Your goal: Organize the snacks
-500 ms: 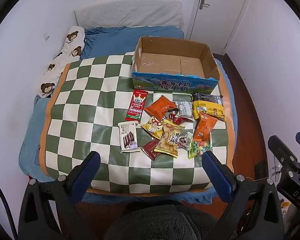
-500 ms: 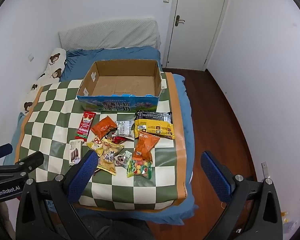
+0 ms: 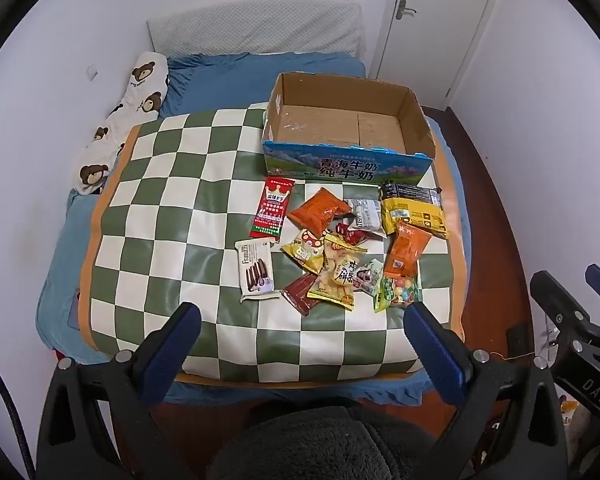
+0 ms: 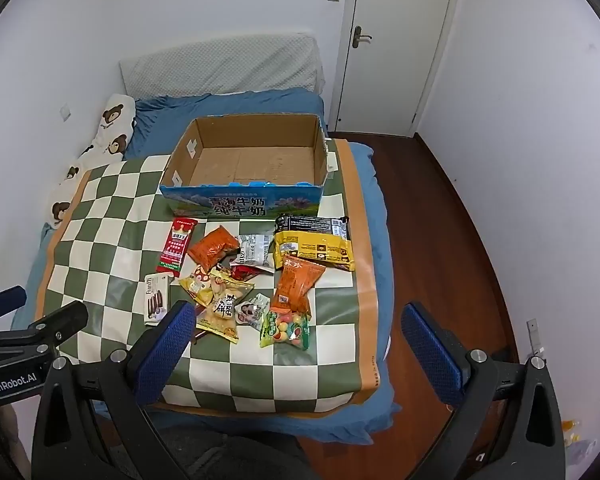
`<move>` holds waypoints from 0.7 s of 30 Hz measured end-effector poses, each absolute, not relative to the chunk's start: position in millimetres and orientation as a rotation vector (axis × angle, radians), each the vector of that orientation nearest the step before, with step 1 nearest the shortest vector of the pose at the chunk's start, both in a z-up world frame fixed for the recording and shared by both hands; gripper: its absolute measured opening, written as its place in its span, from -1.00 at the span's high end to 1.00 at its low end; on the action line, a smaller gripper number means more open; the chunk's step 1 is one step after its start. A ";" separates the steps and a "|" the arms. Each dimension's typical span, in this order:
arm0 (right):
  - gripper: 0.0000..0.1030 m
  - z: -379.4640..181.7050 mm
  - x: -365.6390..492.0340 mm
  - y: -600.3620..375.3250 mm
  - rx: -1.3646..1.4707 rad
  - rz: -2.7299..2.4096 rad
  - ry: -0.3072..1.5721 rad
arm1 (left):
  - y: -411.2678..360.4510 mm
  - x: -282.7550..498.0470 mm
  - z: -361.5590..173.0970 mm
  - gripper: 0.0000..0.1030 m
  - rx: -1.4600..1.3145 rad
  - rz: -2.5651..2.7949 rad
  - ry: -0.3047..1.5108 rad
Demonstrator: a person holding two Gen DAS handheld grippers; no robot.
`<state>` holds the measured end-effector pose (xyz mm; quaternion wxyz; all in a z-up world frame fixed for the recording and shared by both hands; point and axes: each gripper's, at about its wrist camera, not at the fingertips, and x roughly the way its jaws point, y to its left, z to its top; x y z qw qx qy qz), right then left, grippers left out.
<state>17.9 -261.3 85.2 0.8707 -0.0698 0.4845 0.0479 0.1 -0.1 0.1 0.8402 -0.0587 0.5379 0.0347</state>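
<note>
The left gripper (image 3: 300, 322) and the right gripper (image 4: 298, 320) are held side by side, both pointed forward and downward. The jaws of each are spread wide, and nothing is gripped.

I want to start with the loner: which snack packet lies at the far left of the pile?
The white Franzzi chocolate wafer packet, touching only the red stick packet; the others overlap in a cluster.

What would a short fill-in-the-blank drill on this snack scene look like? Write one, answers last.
1. The cardboard box holds ____ snacks.
2. The snack pile lies on a green-and-white ____ mat.
3. Both the left tool and the right tool have their jaws ____.
4. The long red packet lies at the pile's ____ edge.

Answers: no; checkered; open; left
</note>
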 end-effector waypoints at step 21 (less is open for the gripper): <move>-1.00 91.9 8.7 -261.9 -0.137 0.112 1.004 | -3.0 -7.4 4.8 -1.00 -0.131 0.051 1.127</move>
